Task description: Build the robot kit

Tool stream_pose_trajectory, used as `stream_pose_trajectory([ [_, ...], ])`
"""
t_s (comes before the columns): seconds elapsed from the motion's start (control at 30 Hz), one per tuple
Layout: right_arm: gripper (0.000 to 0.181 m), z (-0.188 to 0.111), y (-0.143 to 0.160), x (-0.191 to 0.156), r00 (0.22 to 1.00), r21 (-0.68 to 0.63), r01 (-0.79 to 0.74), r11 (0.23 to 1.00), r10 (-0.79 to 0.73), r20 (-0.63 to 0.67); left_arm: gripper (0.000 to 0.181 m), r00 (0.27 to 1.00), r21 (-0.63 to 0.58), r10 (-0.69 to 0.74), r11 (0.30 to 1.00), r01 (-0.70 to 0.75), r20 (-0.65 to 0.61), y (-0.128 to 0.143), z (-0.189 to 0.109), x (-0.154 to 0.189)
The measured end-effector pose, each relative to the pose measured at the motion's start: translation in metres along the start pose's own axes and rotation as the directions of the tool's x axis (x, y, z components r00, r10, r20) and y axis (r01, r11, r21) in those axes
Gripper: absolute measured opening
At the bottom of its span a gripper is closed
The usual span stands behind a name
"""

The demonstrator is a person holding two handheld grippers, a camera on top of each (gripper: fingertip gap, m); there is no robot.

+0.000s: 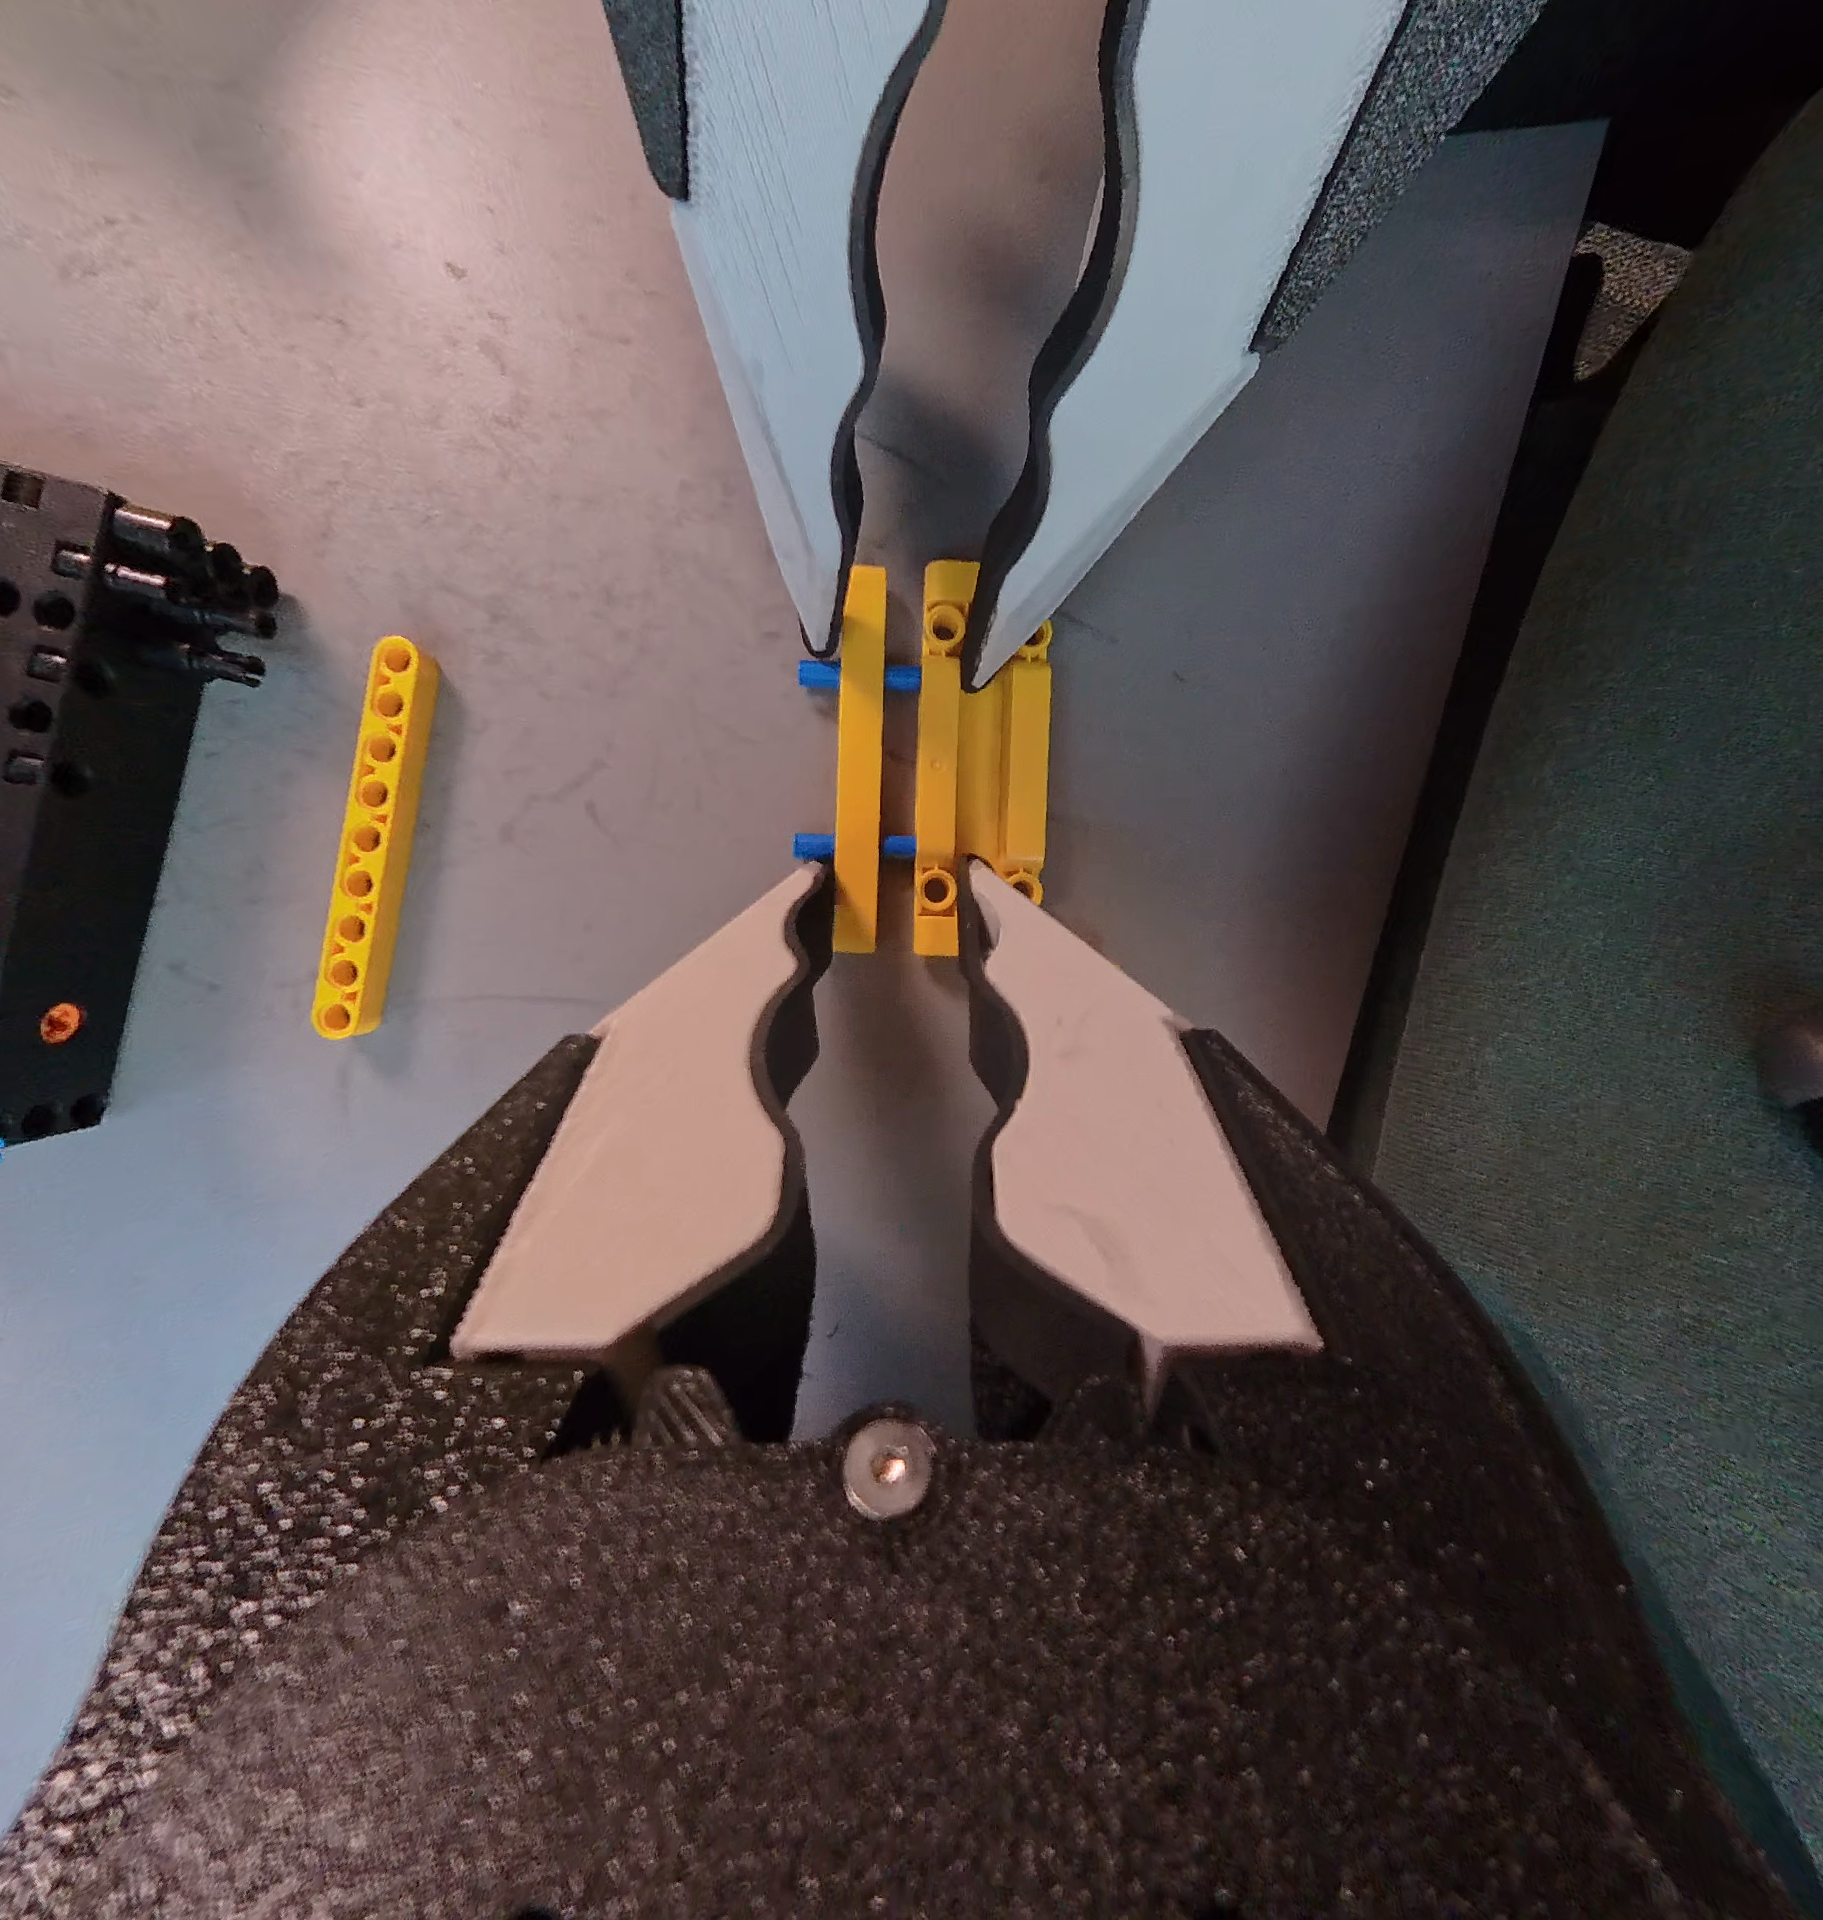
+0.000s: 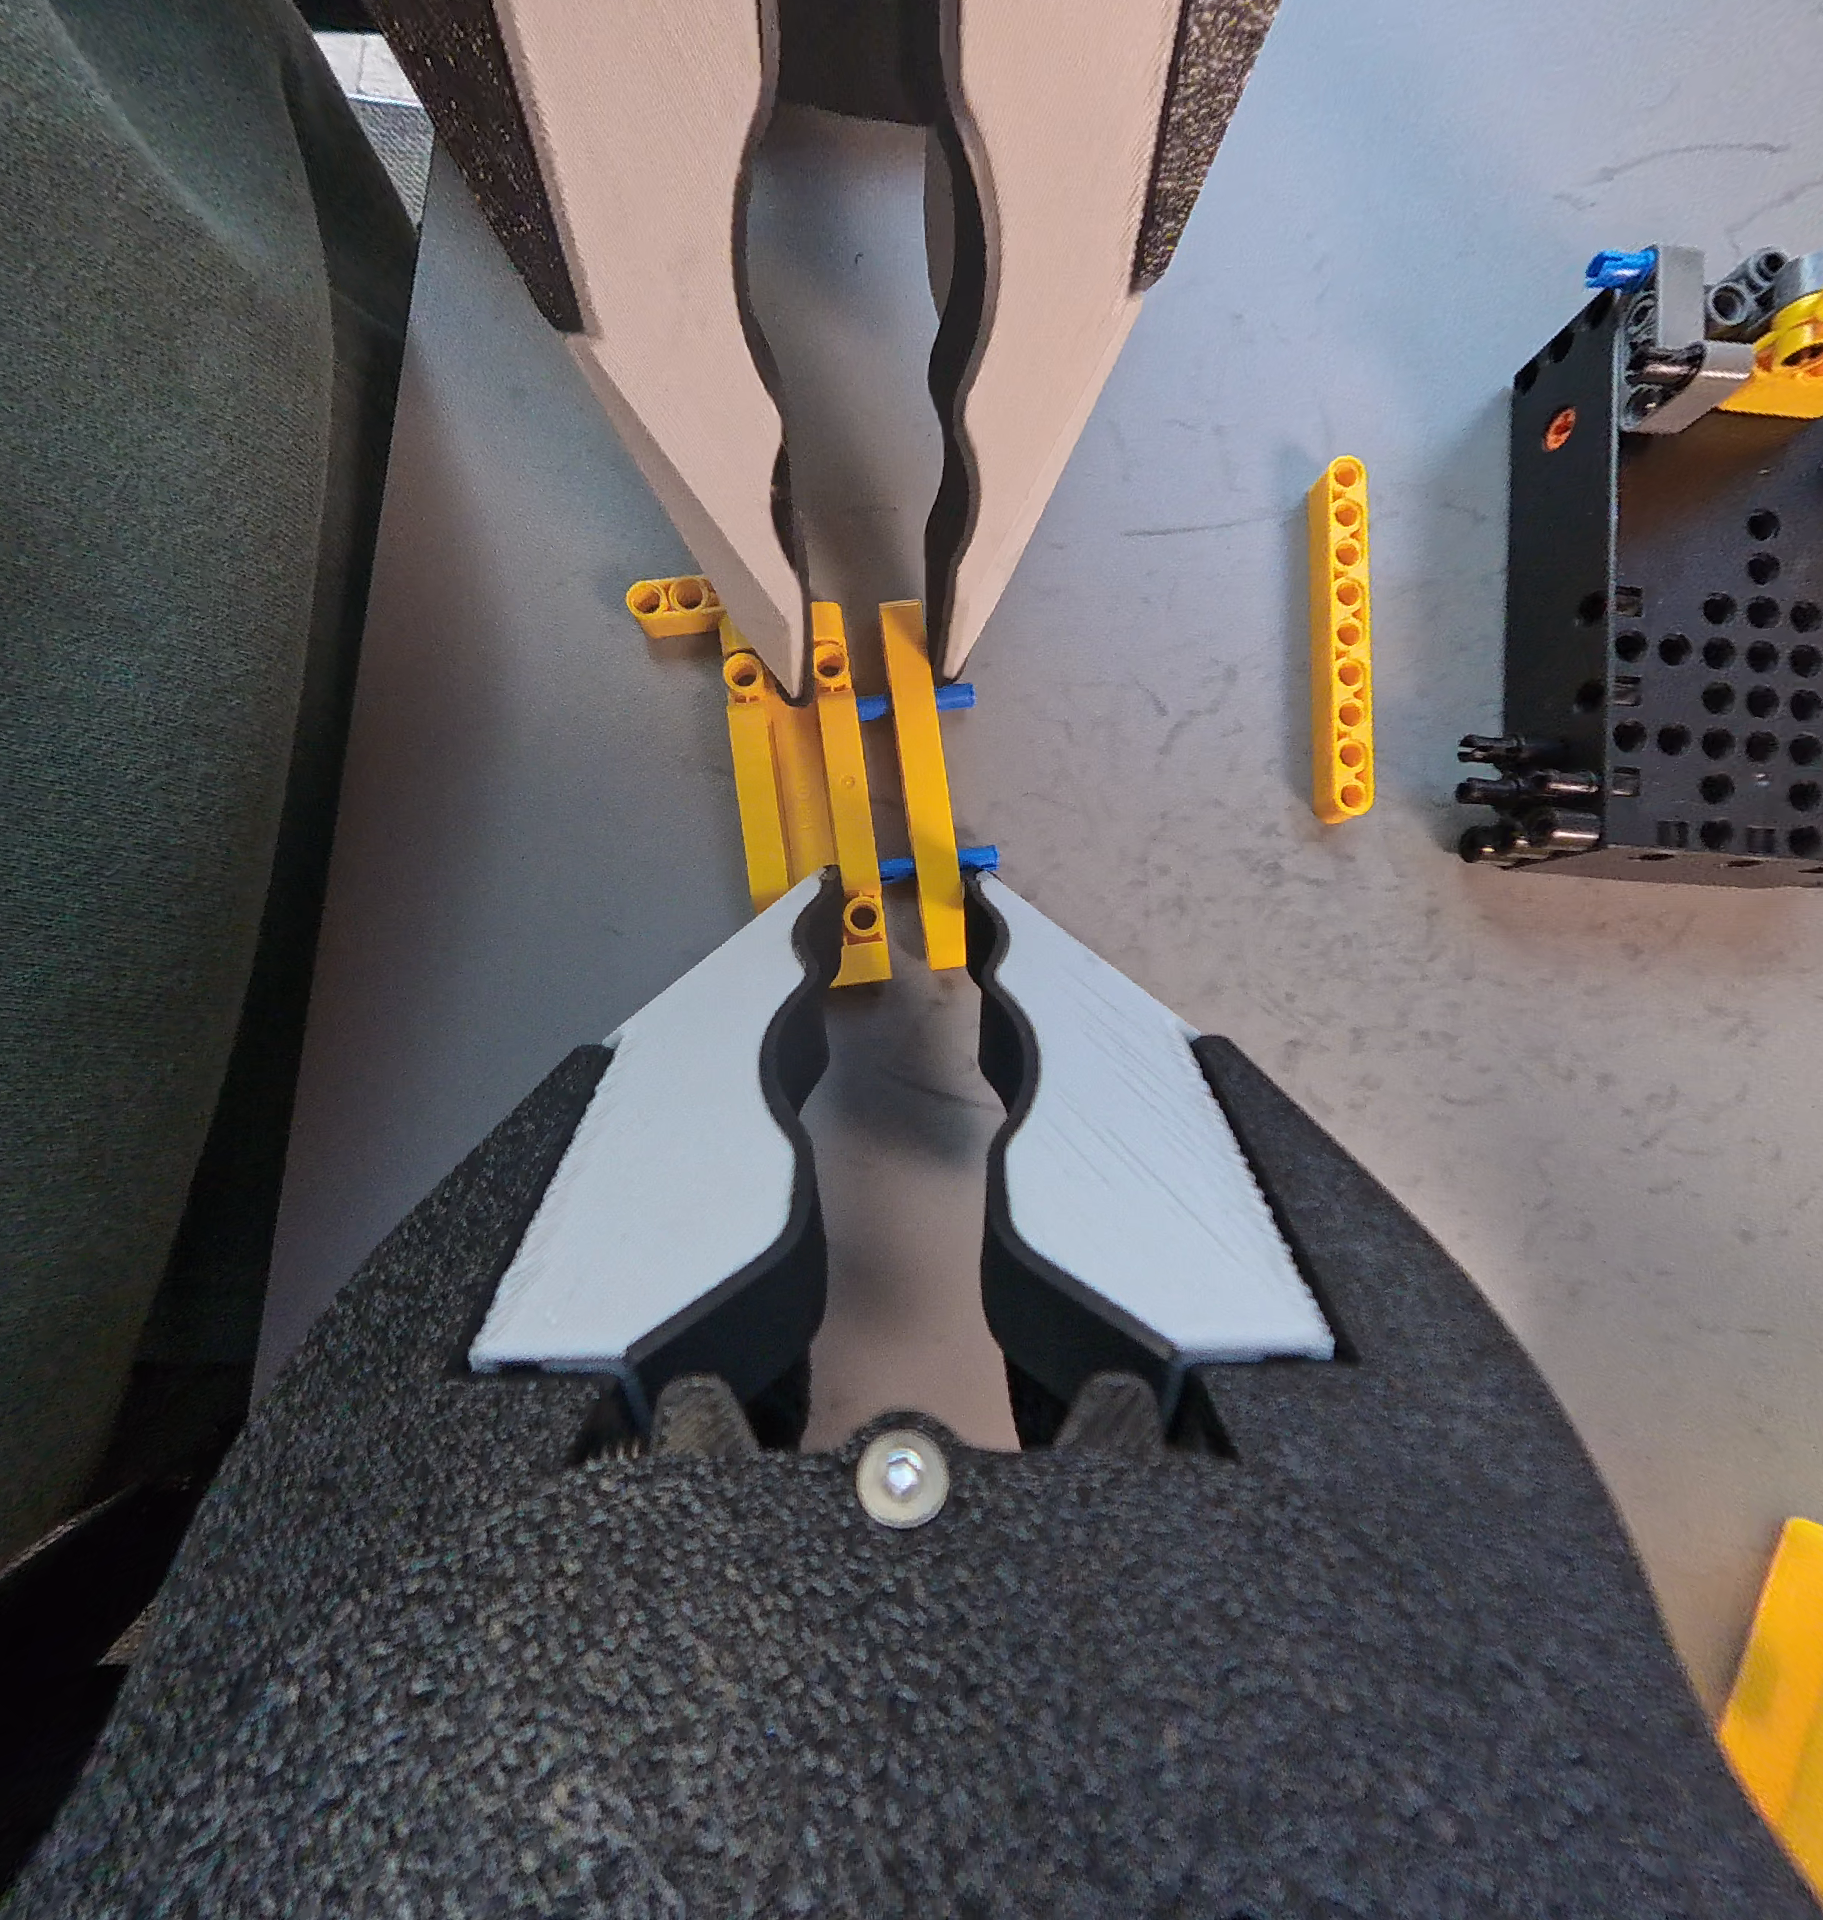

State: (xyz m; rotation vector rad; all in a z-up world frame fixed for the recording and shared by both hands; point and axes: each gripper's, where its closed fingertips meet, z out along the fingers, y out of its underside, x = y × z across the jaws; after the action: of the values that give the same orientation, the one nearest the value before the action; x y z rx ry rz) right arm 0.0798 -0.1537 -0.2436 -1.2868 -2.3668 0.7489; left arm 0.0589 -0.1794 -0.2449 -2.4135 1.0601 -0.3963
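A yellow flat beam stands on edge on the grey table, with two blue pins through it that point into a yellow frame piece. A narrow gap remains between beam and frame. My left gripper clasps the near end of the pair, one fingertip outside the beam and one against the frame rail. My right gripper clasps the far end the same way. In the right wrist view, my right gripper holds the beam and frame, and my left gripper is opposite.
A loose yellow beam with holes lies on the table beside a black block with holes and pins. A small yellow angle piece lies by the frame. A green upholstered seat borders the table edge. My right fingertips sit around 4 cm from my left ones.
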Motion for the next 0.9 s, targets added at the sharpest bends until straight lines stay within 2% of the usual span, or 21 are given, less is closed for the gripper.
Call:
stream_pose_trajectory([
  [0.5,0.021,-0.0007,0.0006,-0.0018,1.0,0.014,0.023,1.0,-0.023,-0.018,0.021,0.999,0.011,0.037,0.999,-0.037,0.014,-0.0009,0.002,-0.0008],
  [0.9,0.021,-0.0016,0.0004,-0.0017,0.991,0.033,-0.116,0.993,0.114,0.065,0.021,0.997,0.032,0.003,0.999,-0.001,-0.08,-0.0015,0.0013,-0.0013],
])
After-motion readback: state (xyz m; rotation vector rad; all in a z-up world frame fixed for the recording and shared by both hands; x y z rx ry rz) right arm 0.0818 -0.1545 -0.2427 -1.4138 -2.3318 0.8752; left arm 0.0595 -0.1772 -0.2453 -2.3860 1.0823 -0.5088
